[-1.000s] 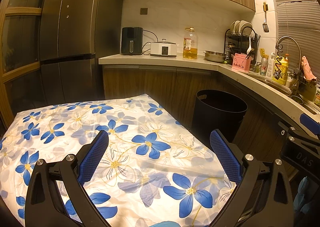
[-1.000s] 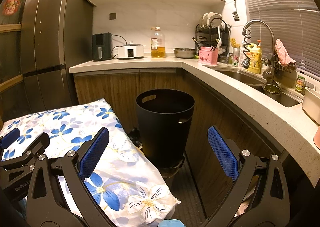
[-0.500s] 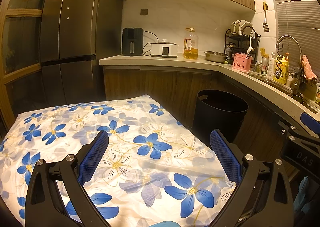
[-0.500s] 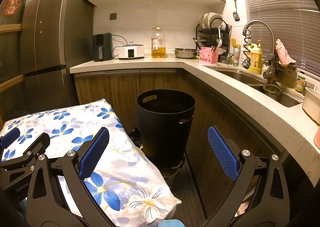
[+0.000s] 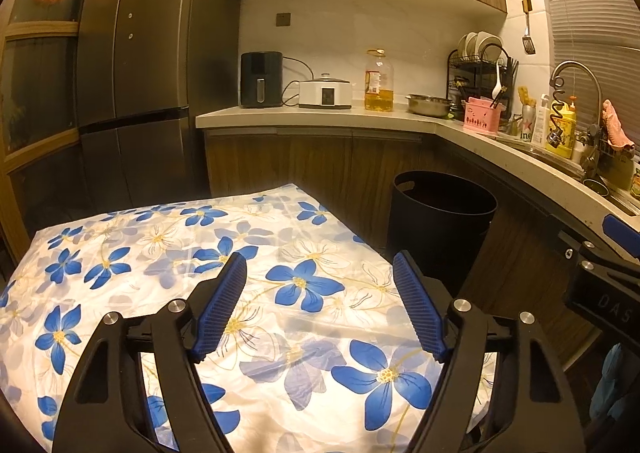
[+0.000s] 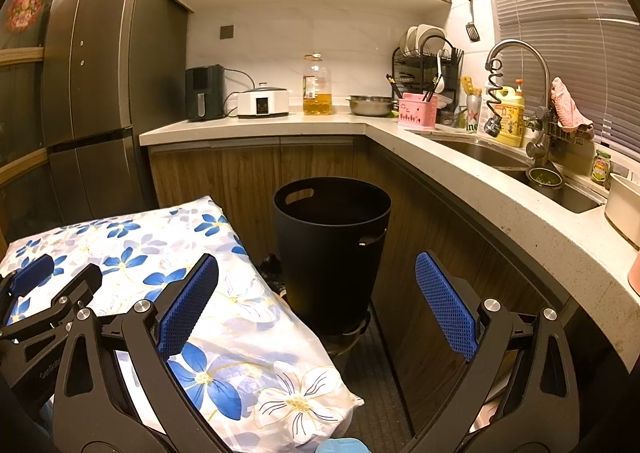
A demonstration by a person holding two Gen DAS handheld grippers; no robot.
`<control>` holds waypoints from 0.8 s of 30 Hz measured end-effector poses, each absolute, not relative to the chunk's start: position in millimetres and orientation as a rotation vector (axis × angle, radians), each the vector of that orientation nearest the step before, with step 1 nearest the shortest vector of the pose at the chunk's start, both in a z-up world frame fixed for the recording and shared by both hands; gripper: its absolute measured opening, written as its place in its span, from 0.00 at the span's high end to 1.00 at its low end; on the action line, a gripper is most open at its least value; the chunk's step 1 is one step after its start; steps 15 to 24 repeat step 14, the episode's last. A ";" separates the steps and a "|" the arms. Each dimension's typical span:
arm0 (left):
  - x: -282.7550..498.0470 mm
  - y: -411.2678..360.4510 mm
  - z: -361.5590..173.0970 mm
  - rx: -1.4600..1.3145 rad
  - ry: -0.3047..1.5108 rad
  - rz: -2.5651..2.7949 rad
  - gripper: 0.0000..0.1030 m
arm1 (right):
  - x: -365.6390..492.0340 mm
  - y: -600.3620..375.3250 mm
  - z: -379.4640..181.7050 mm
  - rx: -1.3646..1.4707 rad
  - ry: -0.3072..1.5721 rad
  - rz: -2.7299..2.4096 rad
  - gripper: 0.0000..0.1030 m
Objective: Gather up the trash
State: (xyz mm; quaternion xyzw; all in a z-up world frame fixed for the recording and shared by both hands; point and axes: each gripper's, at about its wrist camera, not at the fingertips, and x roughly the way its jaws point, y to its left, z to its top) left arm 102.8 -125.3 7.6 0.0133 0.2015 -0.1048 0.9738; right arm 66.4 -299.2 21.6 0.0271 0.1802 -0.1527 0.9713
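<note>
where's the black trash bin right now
The black trash bin stands on the floor against the wooden counter cabinets, just right of the floral-covered table.

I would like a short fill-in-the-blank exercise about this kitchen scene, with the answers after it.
1. The trash bin on the floor is ____ in colour.
2. The cloth has ____ flowers.
3. The bottle of oil stands on the ____.
4. Nothing is between the fingers of the right tool; it is ____.

Answers: black; blue; counter; open

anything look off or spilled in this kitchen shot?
No spills or damage visible. One oddity: the black bin seems to stand on a round metal object on the floor rather than on the floor itself. No loose trash shows on the floral cloth; both grippers are empty.
</note>
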 end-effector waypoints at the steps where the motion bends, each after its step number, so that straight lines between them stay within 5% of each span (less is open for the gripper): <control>1: 103.1 -125.1 7.7 0.032 0.407 -0.214 0.28 | 66.7 -298.6 21.5 0.055 0.364 -0.310 0.05; 4: 101.6 -127.4 6.7 0.039 0.404 -0.207 0.28 | 66.7 -297.5 20.9 0.057 0.367 -0.307 0.05; 11: 96.8 -125.8 6.7 0.020 0.390 -0.178 0.06 | 66.3 -297.5 20.3 0.059 0.367 -0.308 0.05; 24: 97.1 -120.5 7.7 -0.008 0.390 -0.179 0.06 | 66.3 -296.9 20.0 0.059 0.367 -0.308 0.05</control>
